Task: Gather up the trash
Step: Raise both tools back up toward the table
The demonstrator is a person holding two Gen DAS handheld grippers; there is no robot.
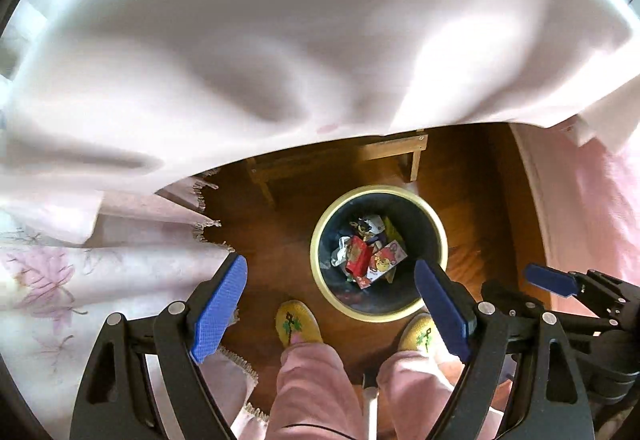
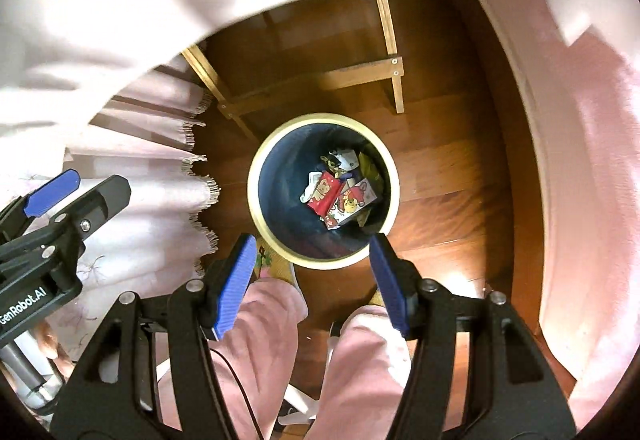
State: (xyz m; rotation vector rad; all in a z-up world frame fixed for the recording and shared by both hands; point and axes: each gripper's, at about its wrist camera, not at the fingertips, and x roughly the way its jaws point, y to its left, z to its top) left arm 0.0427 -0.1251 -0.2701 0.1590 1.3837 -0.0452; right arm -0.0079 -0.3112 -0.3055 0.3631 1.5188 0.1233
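Observation:
A round bin with a cream rim point(image 1: 320, 228) point(image 2: 256, 176) and dark blue inside stands on the wooden floor below both grippers. Inside lie colourful wrappers: a red packet point(image 1: 358, 254) point(image 2: 326, 192) and a cartoon-printed packet point(image 1: 386, 258) point(image 2: 354, 200), with other scraps. My left gripper point(image 1: 332, 308) is open and empty, high above the bin's near side. My right gripper point(image 2: 316, 276) is open and empty, also above the bin's near edge. The right gripper shows at the right of the left wrist view point(image 1: 552, 280); the left gripper shows at the left of the right wrist view point(image 2: 52, 192).
A pale pink tablecloth point(image 1: 280, 40) point(image 2: 120, 0) hangs over the table above the bin, with a fringed edge point(image 2: 200, 160). Wooden table legs and braces point(image 2: 360, 72) stand behind the bin. The person's pink trousers point(image 1: 312, 380) and yellow slippers point(image 1: 298, 322) are near the bin. A pink cloth point(image 2: 580, 160) hangs at right.

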